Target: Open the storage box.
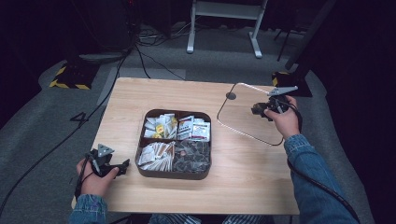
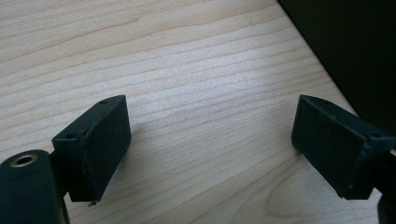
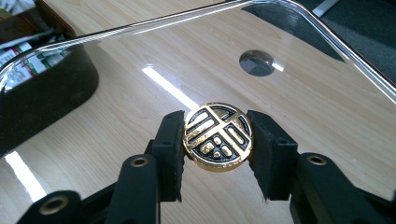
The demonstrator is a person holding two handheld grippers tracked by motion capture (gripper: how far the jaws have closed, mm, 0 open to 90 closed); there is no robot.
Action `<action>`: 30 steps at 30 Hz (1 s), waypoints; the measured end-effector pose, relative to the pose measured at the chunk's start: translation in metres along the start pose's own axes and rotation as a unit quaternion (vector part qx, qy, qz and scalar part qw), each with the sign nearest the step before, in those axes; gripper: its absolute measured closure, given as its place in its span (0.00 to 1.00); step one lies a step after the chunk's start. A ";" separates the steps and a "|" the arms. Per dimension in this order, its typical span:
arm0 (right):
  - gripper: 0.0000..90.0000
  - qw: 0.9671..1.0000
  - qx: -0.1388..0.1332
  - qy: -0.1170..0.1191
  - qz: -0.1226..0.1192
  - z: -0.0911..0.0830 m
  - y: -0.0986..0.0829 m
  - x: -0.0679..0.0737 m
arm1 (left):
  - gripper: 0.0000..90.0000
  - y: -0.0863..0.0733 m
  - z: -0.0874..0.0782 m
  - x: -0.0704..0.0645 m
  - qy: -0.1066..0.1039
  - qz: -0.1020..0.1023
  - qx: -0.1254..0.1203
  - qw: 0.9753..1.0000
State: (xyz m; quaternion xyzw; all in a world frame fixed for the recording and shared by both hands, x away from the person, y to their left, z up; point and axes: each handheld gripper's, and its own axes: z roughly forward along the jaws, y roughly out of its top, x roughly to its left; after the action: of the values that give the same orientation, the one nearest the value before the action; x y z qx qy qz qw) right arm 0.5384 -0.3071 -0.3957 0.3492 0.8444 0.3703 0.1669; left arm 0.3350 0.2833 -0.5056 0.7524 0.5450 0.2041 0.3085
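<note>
So the right gripper is pinching the round gold-and-black knob of the clear glass lid with rounded corners, jaws closed on it from both sides. The knob is sitting right between the jaws, and the lid is spreading out ahead of them, apparently tilted over the light wooden desk, beside the dark brown four-compartment tray of packets. I'm guessing this is the lid-carrying step, either just off the tray or heading back onto it, can't tell which. Next move is calling for keeping the pinch firm and the lid level, since glass on one small knob could swing.

The left gripper is hovering over bare desk, jaws wide apart, nothing between them.

Count: one lid, one knob, one tray with four compartments, two grippers
</note>
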 end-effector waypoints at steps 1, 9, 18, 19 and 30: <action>0.65 1.000 0.001 -0.001 0.001 0.001 -0.002 -0.001 | 0.14 0.000 0.000 0.000 0.000 0.000 0.000 1.000; 0.65 1.000 0.008 -0.004 0.010 0.013 -0.017 -0.007 | 0.14 0.000 0.000 0.000 0.000 0.000 0.000 1.000; 0.65 1.000 0.019 0.005 0.019 0.032 -0.036 -0.005 | 0.14 0.000 0.000 0.000 0.000 0.000 0.000 1.000; 0.65 1.000 0.020 0.006 0.020 0.036 -0.039 -0.004 | 0.14 0.000 0.000 0.000 0.000 0.000 0.000 1.000; 0.65 0.999 0.025 0.014 0.022 0.049 -0.052 0.001 | 0.14 0.000 0.000 0.000 0.000 0.000 0.000 1.000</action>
State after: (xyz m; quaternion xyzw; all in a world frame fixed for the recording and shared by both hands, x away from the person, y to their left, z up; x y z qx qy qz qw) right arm 0.5398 -0.3061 -0.4675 0.3665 0.8480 0.3574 0.1377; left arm 0.3350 0.2833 -0.5056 0.7523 0.5452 0.2041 0.3085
